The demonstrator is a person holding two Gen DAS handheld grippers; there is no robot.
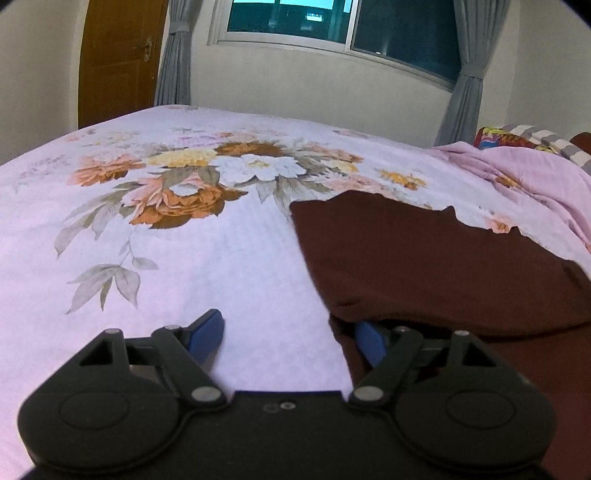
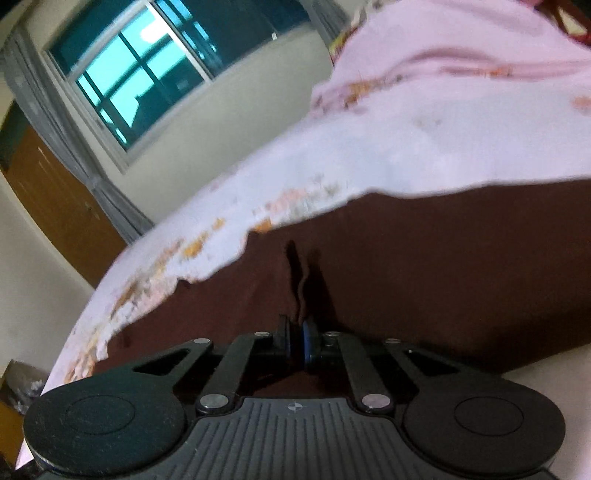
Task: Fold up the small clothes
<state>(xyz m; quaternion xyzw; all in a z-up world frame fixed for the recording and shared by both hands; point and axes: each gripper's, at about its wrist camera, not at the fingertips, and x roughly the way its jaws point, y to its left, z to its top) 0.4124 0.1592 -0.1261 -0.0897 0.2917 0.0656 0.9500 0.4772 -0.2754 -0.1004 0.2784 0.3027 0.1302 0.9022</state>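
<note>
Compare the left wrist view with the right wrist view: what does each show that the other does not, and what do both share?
Only the left wrist view shows the left tool open, one finger over the bedsheet, the other at the maroon garment's edge, and the large flower print.

Only the right wrist view shows the right tool shut on a pinched ridge of the garment.

Both share the garment, sheet, window, grey curtains and wooden door.

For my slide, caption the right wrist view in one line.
Right tool pinches a fold of the maroon garment on the floral bedsheet.
</note>
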